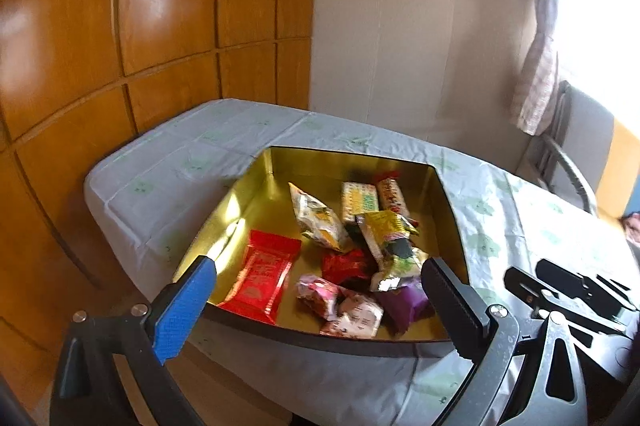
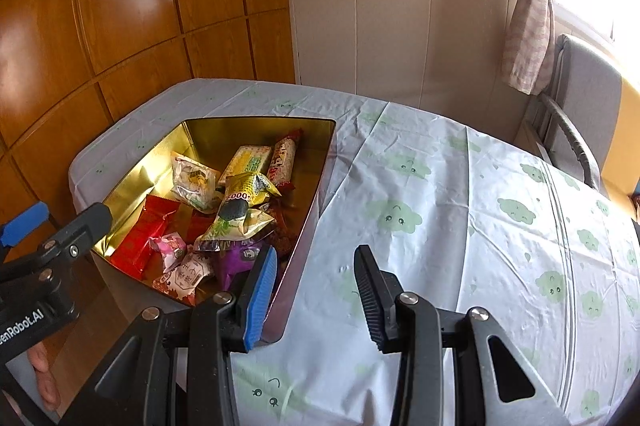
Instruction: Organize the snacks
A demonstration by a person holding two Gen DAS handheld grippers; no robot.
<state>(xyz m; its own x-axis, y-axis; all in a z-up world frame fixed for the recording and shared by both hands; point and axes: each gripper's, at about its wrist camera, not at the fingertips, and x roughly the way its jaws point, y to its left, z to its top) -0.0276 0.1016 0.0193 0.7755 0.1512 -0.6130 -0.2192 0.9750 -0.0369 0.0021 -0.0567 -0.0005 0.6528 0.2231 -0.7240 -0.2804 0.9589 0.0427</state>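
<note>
Left tongs (image 1: 318,276) and right tongs (image 2: 316,266) spread, empty; snacks (image 1: 352,250) heaped in tin (image 1: 256,209) on desk (image 2: 460,226)

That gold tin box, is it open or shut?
Open: the tin box has no lid on, and its gold inside and snack packets show.

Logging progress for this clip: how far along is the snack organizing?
Looks nearly done: the snack packets lie together inside the gold tin, and none shows on the tablecloth. In hand: nothing; the left gripper and right gripper are open and empty. Possibly left: tidying the jumbled pile.
</note>
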